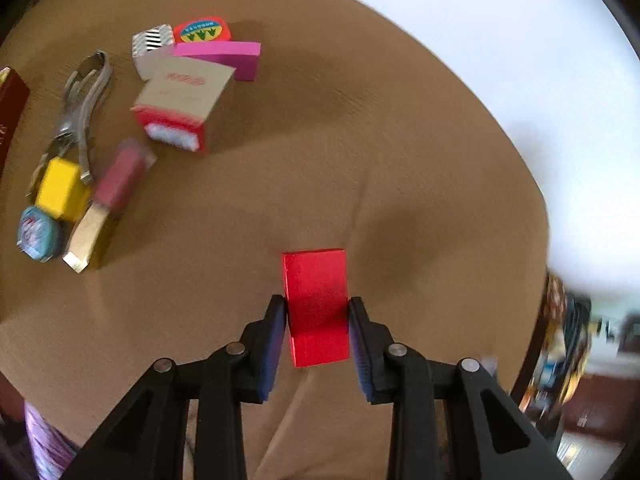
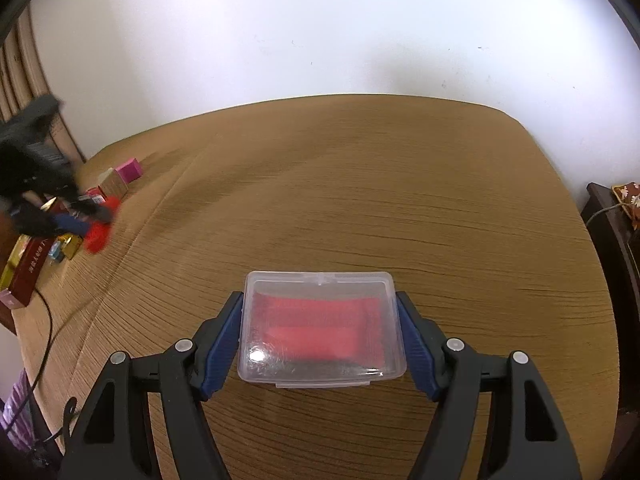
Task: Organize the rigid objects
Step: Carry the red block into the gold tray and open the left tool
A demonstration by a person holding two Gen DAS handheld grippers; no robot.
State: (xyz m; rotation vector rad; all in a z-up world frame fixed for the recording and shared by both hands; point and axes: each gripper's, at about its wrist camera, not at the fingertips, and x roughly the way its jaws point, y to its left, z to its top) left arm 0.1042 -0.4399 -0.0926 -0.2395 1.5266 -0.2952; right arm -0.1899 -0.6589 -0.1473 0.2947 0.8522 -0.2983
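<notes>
Left wrist view: brown cloth-covered worktop [image 1: 360,120] fills most of the frame, white wall beyond. Left claw [image 1: 318,320] is closed on a red rectangular block [image 1: 316,304], blue pads pressed against both of its long sides; the block stands up between the fingers, clear of the clutter. No earlier view to compare.

Far left on the worktop, a loose cluster, largest first: tan cardboard box with a red end [image 1: 182,108]; silver metal hole punch [image 1: 82,96]; pink rectangular block [image 1: 226,58] behind the box; gold rectangular box [image 1: 90,236] with a blurred pink-red piece [image 1: 120,180] just above it; yellow cube [image 1: 60,188] touching the punch's lower end; round red tin with a yellow-and-blue label [image 1: 202,30]; small black-and-white striped box [image 1: 152,40]; small blue-lidded tin [image 1: 38,234] just below the yellow cube.

Right wrist view: right claw [image 2: 320,328] grips a clear plastic lidded case [image 2: 320,320] by its short sides, case resting flat near the worktop's middle, something red visible inside. The cluster lies well apart at far left, where the left claw shows as a dark blur holding the red block.
</notes>
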